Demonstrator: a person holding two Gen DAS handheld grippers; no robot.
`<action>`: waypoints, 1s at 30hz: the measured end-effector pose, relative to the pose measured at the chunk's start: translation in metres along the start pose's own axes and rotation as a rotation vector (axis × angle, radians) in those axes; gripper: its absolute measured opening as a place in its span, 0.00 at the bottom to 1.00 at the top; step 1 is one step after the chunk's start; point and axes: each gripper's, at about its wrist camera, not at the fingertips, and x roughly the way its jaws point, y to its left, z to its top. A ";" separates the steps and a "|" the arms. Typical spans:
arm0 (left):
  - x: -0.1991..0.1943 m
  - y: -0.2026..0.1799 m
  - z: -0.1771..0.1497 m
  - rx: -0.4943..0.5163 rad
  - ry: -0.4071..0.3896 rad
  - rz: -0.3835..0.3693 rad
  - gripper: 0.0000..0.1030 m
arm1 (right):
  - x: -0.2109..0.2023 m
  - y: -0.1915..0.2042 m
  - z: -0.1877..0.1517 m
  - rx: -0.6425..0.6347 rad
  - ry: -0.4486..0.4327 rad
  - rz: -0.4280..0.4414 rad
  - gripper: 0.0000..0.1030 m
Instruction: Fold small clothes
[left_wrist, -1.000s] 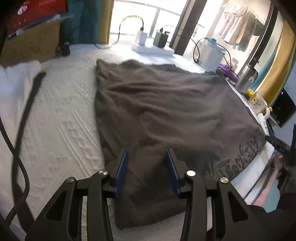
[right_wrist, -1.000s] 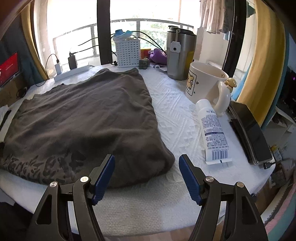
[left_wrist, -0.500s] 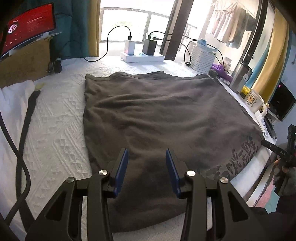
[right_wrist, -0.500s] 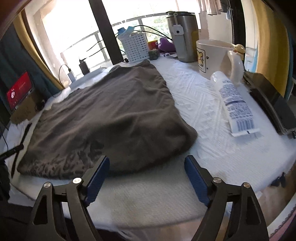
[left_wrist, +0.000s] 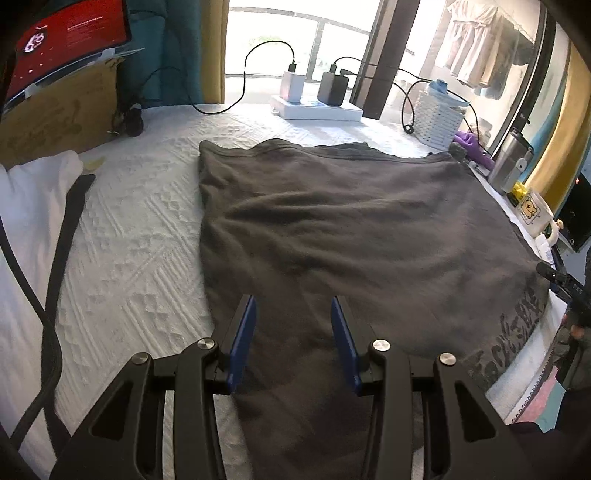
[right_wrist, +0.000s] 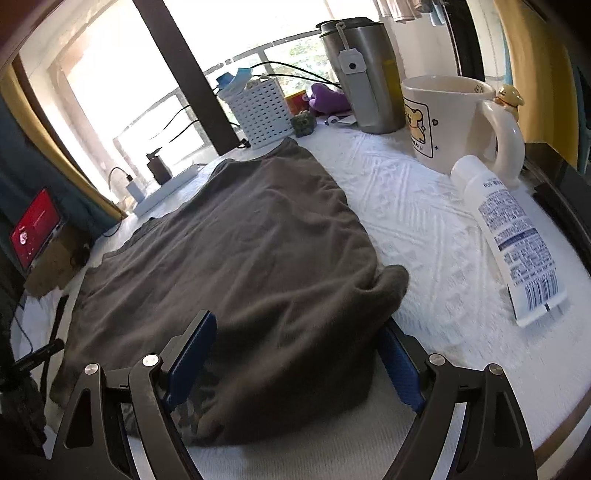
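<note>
Right claw (right_wrist: 295, 363): jaws wide and just narrowing a little, straddling the near right corner of the shirt (right_wrist: 236, 258); the cloth bulges between the pads, but we cannot tell that they press it yet. Left claw (left_wrist: 293, 339): jaws half parted, nothing pinched, poised over the near left part of the same shirt (left_wrist: 332, 236).

The shirt is dark grey-brown, spread nearly flat on the bench (left_wrist: 140, 236), with a print along the near hem. We judge it soft, light and limp (it will sag and drag, not slide as a sheet). The corners and the hem are the best places to take hold; a pinch through all layers should keep them together.

The white textured cover on the bench looks grippy enough to hold the cloth during a fold.

To the right, well apart from the cloth: a tube (right_wrist: 513, 243), a mug (right_wrist: 450, 122), a steel flask (right_wrist: 364, 74). At the back are a white basket (right_wrist: 260, 110) and chargers by the window.
</note>
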 end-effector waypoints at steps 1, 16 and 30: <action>0.001 0.001 0.001 0.002 0.001 0.004 0.40 | 0.001 0.001 0.001 -0.006 0.000 -0.017 0.63; 0.007 0.002 0.022 0.052 -0.029 0.006 0.40 | -0.002 0.029 0.028 -0.102 -0.021 -0.038 0.17; -0.004 0.031 0.027 0.018 -0.078 -0.013 0.40 | -0.003 0.146 0.066 -0.327 -0.062 0.077 0.17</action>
